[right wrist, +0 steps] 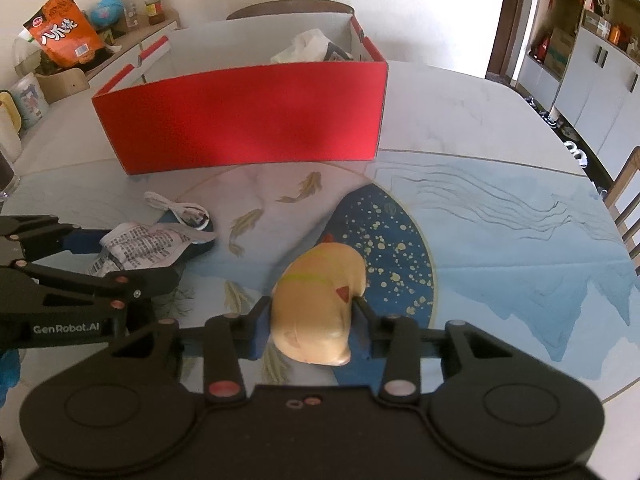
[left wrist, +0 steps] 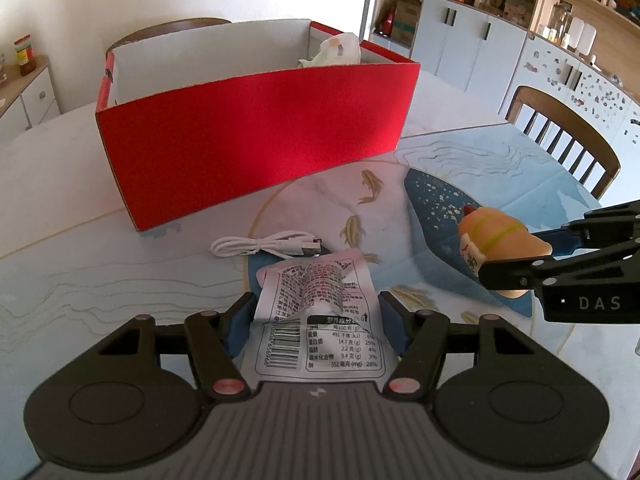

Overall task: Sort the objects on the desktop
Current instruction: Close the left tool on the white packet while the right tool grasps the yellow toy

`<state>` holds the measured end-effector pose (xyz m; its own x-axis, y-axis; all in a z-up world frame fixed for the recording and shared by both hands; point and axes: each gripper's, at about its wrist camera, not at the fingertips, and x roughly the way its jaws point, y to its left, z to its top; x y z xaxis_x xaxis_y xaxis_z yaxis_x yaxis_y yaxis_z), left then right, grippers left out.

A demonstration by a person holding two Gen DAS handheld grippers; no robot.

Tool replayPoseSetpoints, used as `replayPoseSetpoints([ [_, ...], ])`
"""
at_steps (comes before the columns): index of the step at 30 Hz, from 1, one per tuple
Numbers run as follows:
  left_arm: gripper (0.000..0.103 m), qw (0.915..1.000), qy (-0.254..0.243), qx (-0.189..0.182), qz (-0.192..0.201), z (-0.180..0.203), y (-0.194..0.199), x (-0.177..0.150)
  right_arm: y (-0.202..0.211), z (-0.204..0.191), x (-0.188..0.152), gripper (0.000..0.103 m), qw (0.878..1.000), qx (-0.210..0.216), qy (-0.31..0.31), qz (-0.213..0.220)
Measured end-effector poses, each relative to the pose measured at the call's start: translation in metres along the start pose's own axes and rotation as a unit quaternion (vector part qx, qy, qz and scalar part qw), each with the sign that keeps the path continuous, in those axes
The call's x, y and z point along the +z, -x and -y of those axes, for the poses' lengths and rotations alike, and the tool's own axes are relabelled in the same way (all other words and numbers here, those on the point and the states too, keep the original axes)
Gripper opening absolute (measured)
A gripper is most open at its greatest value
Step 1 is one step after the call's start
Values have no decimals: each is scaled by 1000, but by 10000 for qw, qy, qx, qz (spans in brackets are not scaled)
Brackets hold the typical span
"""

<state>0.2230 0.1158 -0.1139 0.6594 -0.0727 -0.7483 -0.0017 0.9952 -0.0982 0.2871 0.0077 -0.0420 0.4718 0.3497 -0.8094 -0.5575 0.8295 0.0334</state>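
Two tongs each clamp one item, left (left wrist: 316, 312) the wrapper (left wrist: 316, 308), right (right wrist: 312, 320) the toy (right wrist: 320, 300), likely bound for the red box (right wrist: 240, 120).

A tall red cardboard box (left wrist: 248, 136) stands at the far side of the pale marbled table with a fish print (left wrist: 60, 248), and crumpled white tissue (right wrist: 308, 46) lies in its right end. Before the box, a coiled white USB cable (left wrist: 268, 246) lies on the table. Nearer than the cable, a crinkled printed snack wrapper (left wrist: 320, 312) sits between the fingers of the left gripper (left wrist: 316, 316). To the right of the wrapper, a tan rubber duck toy (right wrist: 320, 300) sits between the fingers of the right gripper (right wrist: 310, 322)
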Motion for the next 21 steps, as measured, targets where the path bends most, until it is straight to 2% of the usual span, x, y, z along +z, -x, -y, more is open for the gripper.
replayPoseSetpoints([
  [21,64,9994,231,-98,232,14,49,8,44,-3,3,40,9991,274,169,272],
])
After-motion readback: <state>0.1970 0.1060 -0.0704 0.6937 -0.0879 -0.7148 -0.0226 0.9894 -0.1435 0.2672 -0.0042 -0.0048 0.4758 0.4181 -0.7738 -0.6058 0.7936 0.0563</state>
